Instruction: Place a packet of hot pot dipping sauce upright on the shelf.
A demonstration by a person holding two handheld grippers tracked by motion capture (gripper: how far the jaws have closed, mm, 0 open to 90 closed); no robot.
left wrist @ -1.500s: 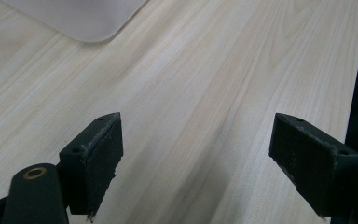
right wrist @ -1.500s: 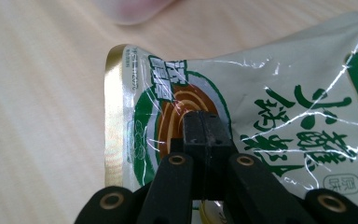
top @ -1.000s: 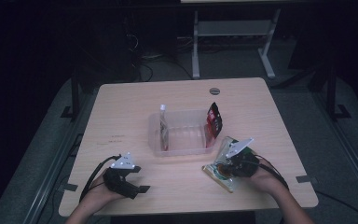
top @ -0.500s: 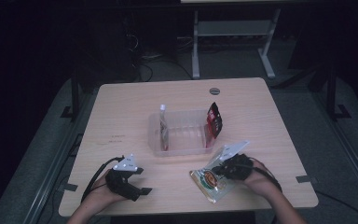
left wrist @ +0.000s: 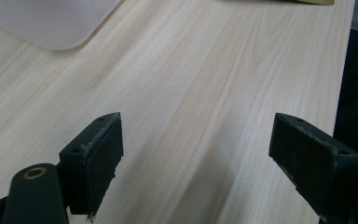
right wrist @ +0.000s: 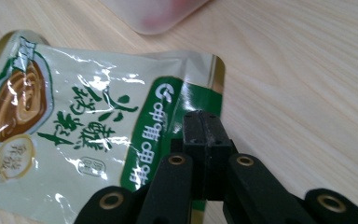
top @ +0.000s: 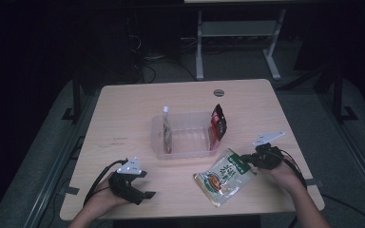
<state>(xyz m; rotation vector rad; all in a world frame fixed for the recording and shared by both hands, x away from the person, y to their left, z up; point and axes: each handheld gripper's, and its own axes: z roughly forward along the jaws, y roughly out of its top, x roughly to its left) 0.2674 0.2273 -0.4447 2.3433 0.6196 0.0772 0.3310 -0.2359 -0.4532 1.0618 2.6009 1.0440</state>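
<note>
A green and white food packet (top: 223, 175) lies flat on the table in front of the clear tub, printed side up (right wrist: 88, 116). My right gripper (top: 248, 161) sits at the packet's right end with its jaws shut on the green top band (right wrist: 204, 122). My left gripper (top: 138, 185) rests near the table's front left edge. It is open, with bare wood between its pads (left wrist: 98, 154).
A clear plastic tub (top: 185, 151) stands mid-table with a slim packet (top: 166, 130) upright at its left end and a red and black packet (top: 217, 122) at its right. A round grommet (top: 218, 92) sits at the back. The table edge runs just right of my left gripper (left wrist: 347, 70).
The right gripper carried the green packet from a raised tilt by the tub down and leftward, then drew back to the right. The packet now lies flat. The left gripper has not moved.
</note>
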